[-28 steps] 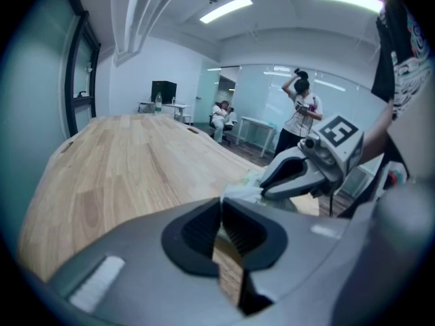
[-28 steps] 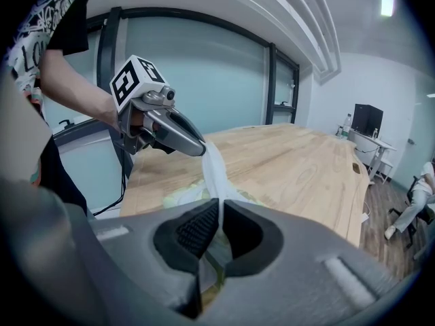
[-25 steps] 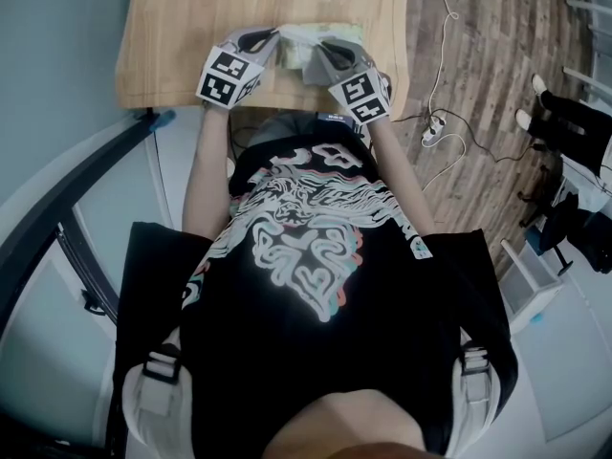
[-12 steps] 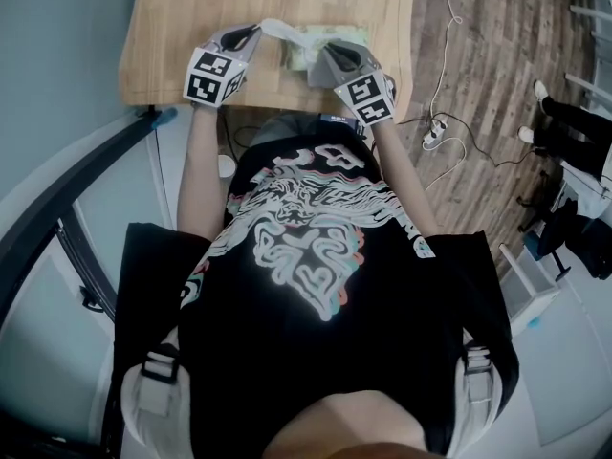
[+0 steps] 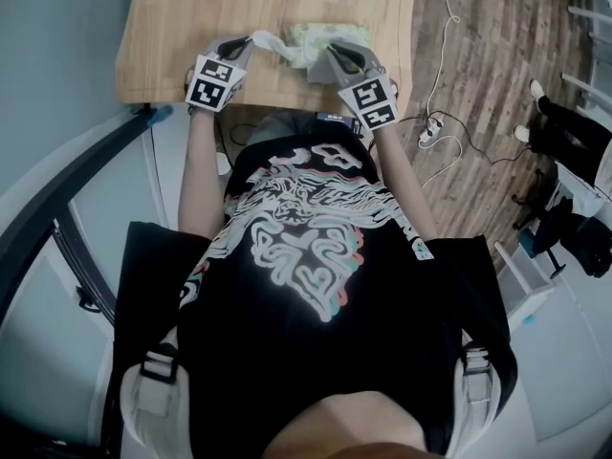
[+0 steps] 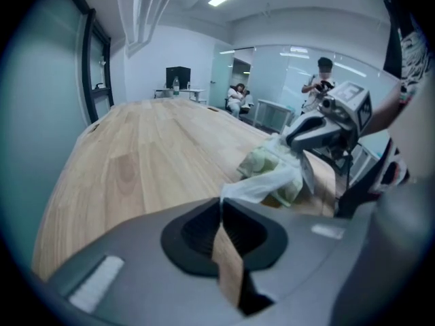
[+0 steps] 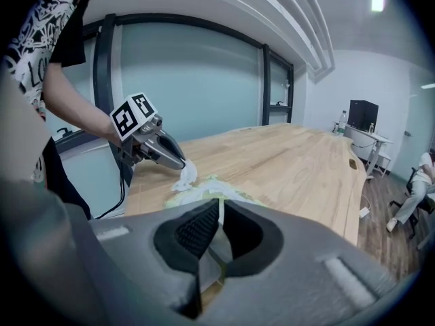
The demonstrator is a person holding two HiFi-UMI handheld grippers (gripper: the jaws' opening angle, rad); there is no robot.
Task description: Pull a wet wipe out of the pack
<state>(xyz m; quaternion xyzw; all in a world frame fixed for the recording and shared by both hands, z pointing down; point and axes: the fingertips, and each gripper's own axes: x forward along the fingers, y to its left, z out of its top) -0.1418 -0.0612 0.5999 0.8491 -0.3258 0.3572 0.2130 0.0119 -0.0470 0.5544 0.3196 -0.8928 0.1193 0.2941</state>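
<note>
Head view: Holds the left gripper low over the wooden tabletop, jaws pinched shut on the end of a white wet wipe. Stretches the wipe across to the green pack, which lies near the front edge of the tabletop. Holds the right gripper down on the near side of the pack. Reaches both arms forward, the left one off to the side of the pack.

Left gripper view: Shows the left gripper with jaws closed tight, the wet wipe squeezed between them and running on to the pack. Shows the right gripper tipped down onto the pack.

Right gripper view: Shows the right gripper with jaws closed on a thin pale edge of the pack. Shows the left gripper slanting down just past the pack, the wet wipe bunched at its tip.
</note>
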